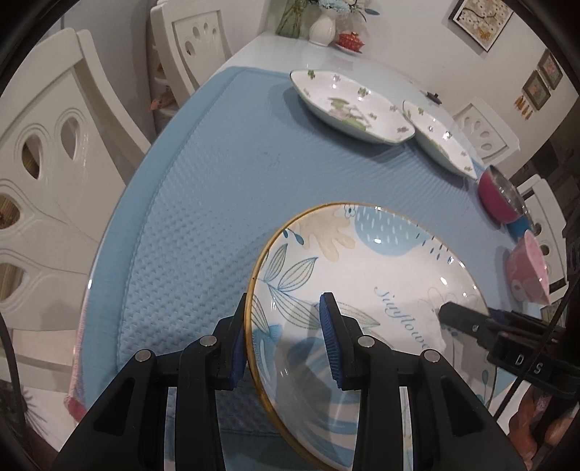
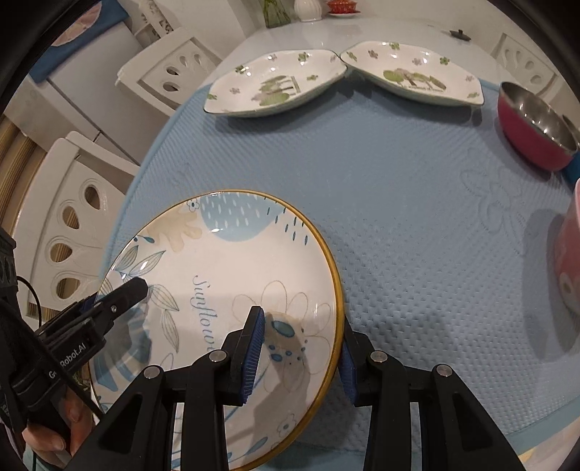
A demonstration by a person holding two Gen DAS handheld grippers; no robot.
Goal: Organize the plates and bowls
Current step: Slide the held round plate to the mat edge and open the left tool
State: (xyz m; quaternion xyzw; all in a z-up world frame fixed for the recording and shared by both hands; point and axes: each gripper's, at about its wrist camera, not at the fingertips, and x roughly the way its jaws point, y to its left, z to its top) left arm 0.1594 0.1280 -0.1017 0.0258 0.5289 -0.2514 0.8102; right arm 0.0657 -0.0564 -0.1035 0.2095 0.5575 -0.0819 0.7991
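A round white plate (image 1: 362, 261) with a gold rim, blue leaves and the word "Sunflower" is held between both grippers over the blue mat (image 1: 203, 203). My left gripper (image 1: 284, 308) is shut on its left rim, one pad under the plate and one on top. In the right wrist view the same plate (image 2: 224, 261) has my right gripper (image 2: 301, 322) shut on its right rim. Each gripper also shows in the other's view, the right gripper (image 1: 456, 315) and the left gripper (image 2: 127, 290).
Two white floral dishes (image 2: 275, 83) (image 2: 413, 72) lie side by side at the mat's far edge. A magenta steel-lined bowl (image 2: 533, 123) and a pink bowl (image 2: 569, 261) stand at the right. White chairs (image 1: 47, 181) surround the table; a vase (image 1: 322, 27) stands far back.
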